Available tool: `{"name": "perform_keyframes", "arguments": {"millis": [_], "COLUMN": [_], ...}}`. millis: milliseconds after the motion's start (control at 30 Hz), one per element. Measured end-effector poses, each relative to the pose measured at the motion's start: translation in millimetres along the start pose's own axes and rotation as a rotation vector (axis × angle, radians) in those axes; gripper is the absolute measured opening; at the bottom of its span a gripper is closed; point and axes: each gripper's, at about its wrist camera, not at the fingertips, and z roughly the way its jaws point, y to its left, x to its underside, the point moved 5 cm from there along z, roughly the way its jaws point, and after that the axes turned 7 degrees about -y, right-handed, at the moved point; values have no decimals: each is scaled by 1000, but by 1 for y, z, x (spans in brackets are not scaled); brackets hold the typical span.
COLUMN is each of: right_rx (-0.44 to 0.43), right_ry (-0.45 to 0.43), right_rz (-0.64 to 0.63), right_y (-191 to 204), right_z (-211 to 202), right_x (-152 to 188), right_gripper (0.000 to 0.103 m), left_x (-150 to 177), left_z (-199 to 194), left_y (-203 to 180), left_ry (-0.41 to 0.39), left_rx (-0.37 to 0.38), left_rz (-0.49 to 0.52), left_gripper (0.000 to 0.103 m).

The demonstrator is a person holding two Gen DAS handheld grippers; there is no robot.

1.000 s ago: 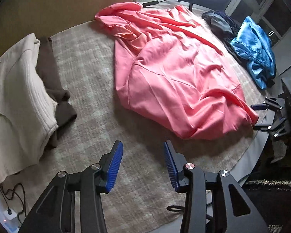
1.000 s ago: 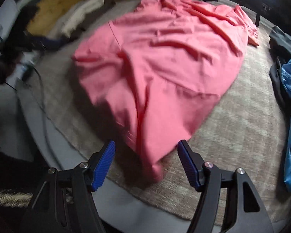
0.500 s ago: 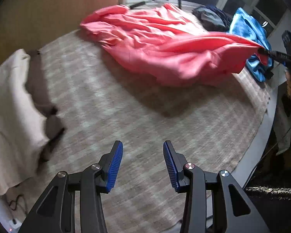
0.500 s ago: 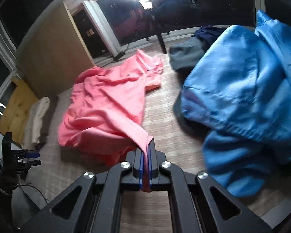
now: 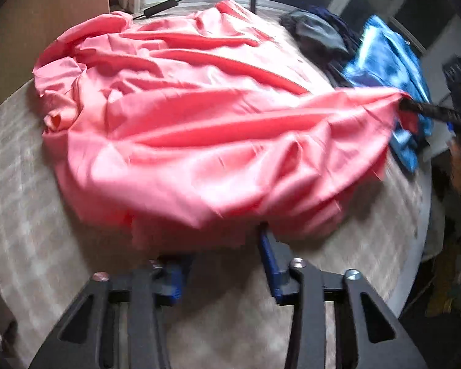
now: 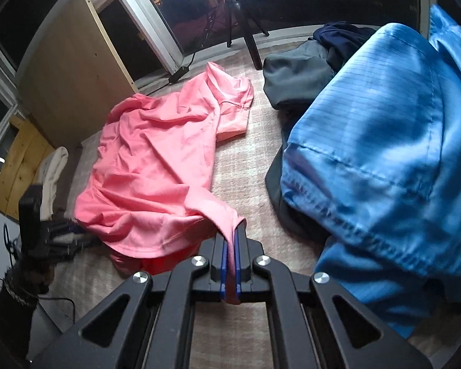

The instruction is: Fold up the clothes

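Pinching a corner of the pink shirt (image 6: 156, 166) between its blue pads, my right gripper (image 6: 229, 272) is pressed together on the cloth, and a small tail of fabric pokes out below the jaws. From that corner the shirt runs taut away from me and then spreads, rumpled, across the beige checked rug (image 6: 246, 166). In the left wrist view the same gripper (image 5: 415, 107) shows at the right edge as a dark tip with the pink hem drawn up to it.

My left gripper (image 5: 227, 246) sits at the near hem of the shirt (image 5: 199, 129). Its jaws have just been closing, yet a gap is plain between the blue pads, and the hem lies over their tips. The picture is blurred there, so I cannot tell whether the pads press the cloth; they look spread on either side of it. In the right wrist view this gripper (image 6: 63, 235) appears at the left, beside the shirt's edge, with a dark sleeve (image 6: 13, 295) below it.

A blue garment (image 6: 384, 166) is heaped just to the right of the shirt, near my right gripper, with a grey garment (image 6: 295, 77) and a dark navy one (image 6: 338, 35) behind it. A cream knit garment (image 6: 53, 169) lies at the far left edge of the rug, next to a wooden board (image 6: 18, 166). A black tripod leg (image 6: 249, 40) stands beyond the rug.
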Motion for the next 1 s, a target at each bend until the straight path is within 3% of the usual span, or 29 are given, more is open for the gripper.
{"name": "perform_keyframes", "arguments": {"millis": [33,100,333,433,567,633,667,767,833,1000], "right_rx": [0,-2,-29,-43,-65,-74,-72,-67,-68,-74], "right_ry": [1,3,4,24,44,52,59,80,90,109], "right_rz": [1,5,3,-9,-31,-44,-50,-63,-65,-84], "right_y": [-2,-6,-9,-5,1,5,5,5,4,2], "right_z": [1,4,15,23,27,28,29,33,35,35], "right_x": [-2,-5,-17,-18,-13,-9,-7,-3,-1,3], "right_gripper": [3,3,4,4,4,4,4,4,4,4], "left_x": [-4,-12,-24,-13,17,32,38,39,37,36], "left_z": [-1,-9,-100,-117,-115,-107,-101,-90,-82,-48], "left_y": [4,11,26,22,21,26,30,38,42,52], "left_ry": [0,-7,-135,-119,-54,-5,22,35,38,99], "left_rx": [-4,-9,-15,-19,-99,-115,-116,-146,-145,-185], "left_rz": [-5,-16,-36,-40,-3,-14,-31,-45,-52,-23], "left_gripper": [7,6,5,5,9,23,26,30,40,45]}}
